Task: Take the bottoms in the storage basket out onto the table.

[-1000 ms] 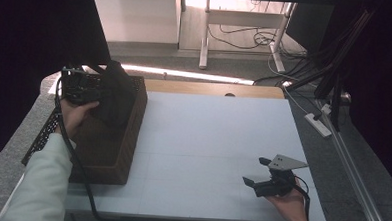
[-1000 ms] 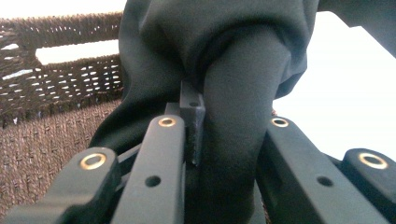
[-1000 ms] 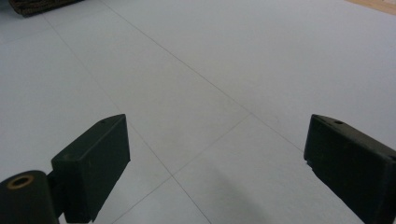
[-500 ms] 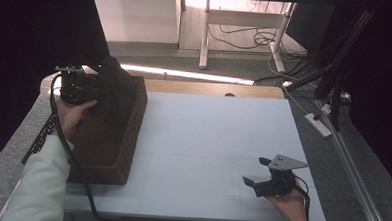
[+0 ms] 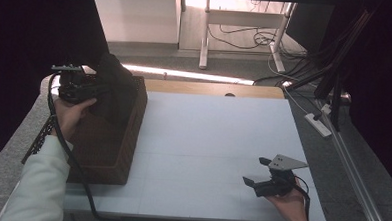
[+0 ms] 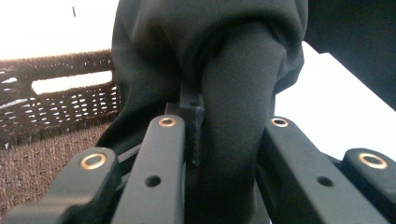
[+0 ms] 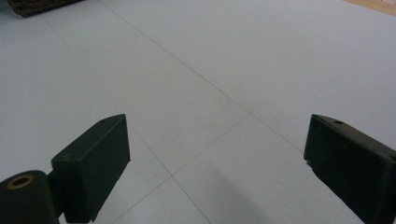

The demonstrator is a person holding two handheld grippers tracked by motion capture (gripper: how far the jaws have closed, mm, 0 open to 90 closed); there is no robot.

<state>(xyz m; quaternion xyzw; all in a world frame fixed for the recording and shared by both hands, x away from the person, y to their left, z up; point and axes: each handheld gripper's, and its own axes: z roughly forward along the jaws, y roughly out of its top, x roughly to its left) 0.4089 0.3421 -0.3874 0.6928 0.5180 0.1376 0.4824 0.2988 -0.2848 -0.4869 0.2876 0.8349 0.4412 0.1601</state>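
At the bench's far left corner, the left gripper has its jaws clamped on a fold of black cloth, holding it up over the far end of the brown woven basket that stands along the left edge. Near the front right corner, the right gripper hovers over the white bench top, jaws spread wide with nothing between them.
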